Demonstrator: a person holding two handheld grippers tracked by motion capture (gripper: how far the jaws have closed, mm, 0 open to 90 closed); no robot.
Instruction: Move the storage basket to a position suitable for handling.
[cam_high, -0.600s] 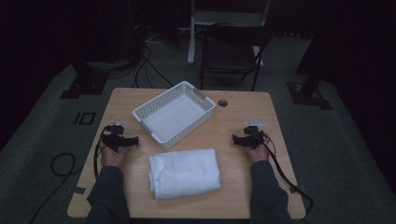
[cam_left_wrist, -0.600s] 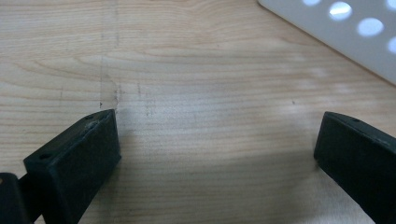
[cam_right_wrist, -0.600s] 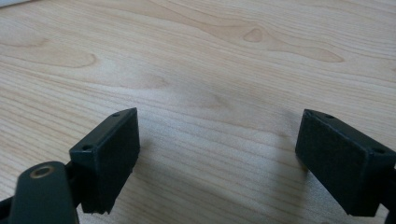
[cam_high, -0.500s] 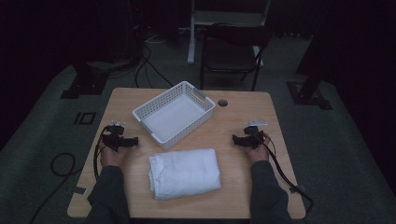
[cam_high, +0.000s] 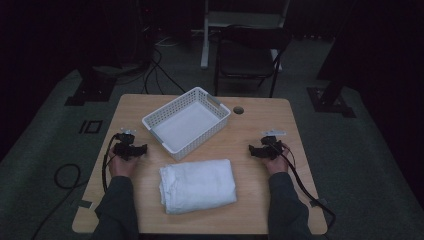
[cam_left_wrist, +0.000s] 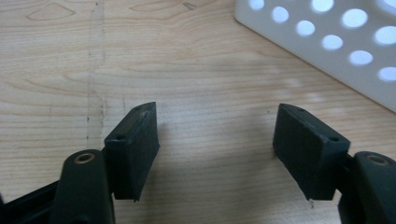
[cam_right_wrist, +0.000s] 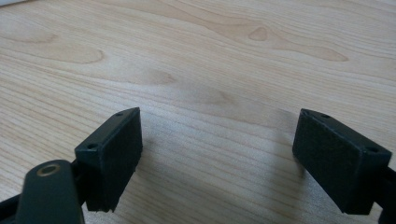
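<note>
A light wooden table (cam_high: 260, 135) sits in a dim room, seen from above. A person's 2 forearms reach in from the near edge, each hand holding a black 2-jaw gripper low over the tabletop. The left gripper (cam_high: 142, 148) is near the table's left edge, just beside the near-left corner of a white perforated plastic basket (cam_high: 186, 123), which is set at an angle toward the far side. The right gripper (cam_high: 252, 149) is toward the right edge. Between the forearms lies a folded white towel (cam_high: 198, 185), apart from both grippers. In each gripper view the jaws stand wide apart over bare wood, holding nothing. A dark folding chair (cam_high: 247, 55) stands beyond the table.
</note>
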